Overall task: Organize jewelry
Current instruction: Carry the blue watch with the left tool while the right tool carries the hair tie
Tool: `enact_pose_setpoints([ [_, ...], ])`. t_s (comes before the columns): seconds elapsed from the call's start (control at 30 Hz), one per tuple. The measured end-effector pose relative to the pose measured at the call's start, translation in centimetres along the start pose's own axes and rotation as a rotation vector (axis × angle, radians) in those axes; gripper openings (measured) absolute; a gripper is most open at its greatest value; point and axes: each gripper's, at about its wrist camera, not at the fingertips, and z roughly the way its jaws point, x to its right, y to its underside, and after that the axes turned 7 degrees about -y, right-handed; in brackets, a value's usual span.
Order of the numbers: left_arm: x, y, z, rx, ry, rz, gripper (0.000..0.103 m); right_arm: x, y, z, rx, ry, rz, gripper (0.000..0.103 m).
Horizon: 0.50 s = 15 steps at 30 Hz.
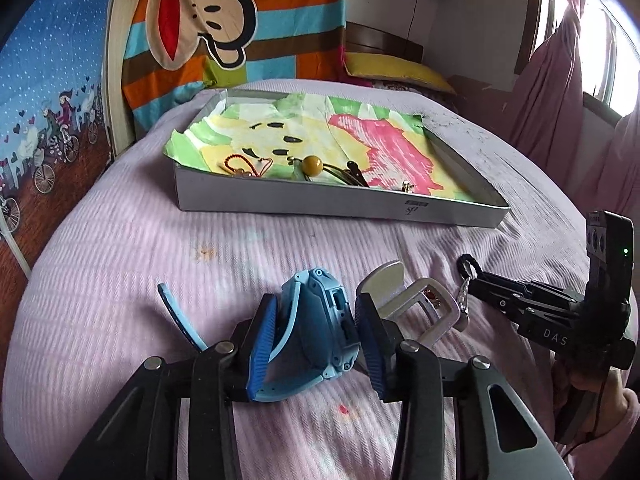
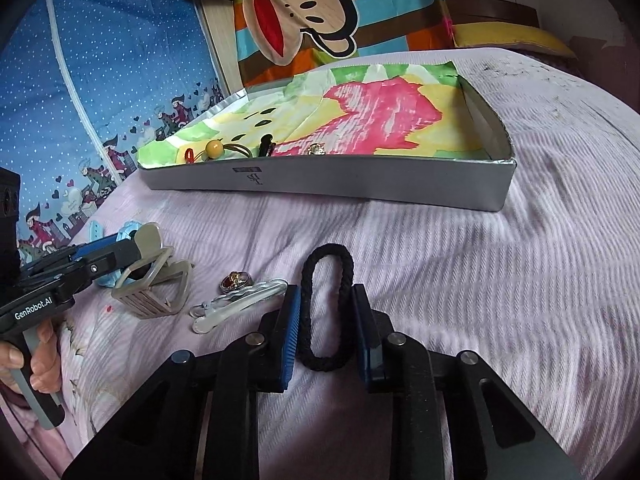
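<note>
On the bed the tray is sitting ahead of both my tools. Inside it, along its near wall, a bead tie, a clip and a brooch are lying in a row. The watch is sitting between my left tool pads, the hair claw just right of it. The hair band is lying between my right tool pads, a barrette to its left.
</note>
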Motion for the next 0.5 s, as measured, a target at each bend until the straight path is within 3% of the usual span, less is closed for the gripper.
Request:
enact_pose_setpoints([
  [0.13, -0.1, -0.4, 0.6, -0.04, 0.015, -0.005, 0.038, 0.2, 0.0, 0.5, -0.022, -0.015, 0.011, 0.022],
  [0.3, 0.9, -0.6, 1.5, -0.081, -0.053, 0.038, 0.036, 0.4, -0.2, 1.4, -0.057, -0.027, 0.027, 0.023],
  [0.43, 1.5, -0.2, 1.0, -0.052, -0.086, 0.071, 0.033, 0.3, -0.4, 1.7, -0.065, -0.038, 0.033, 0.022],
  [0.5, 1.3, 0.1, 0.6, -0.024, -0.081, 0.055, 0.032, 0.1, -0.3, 1.7, -0.061, -0.039, 0.026, 0.016],
])
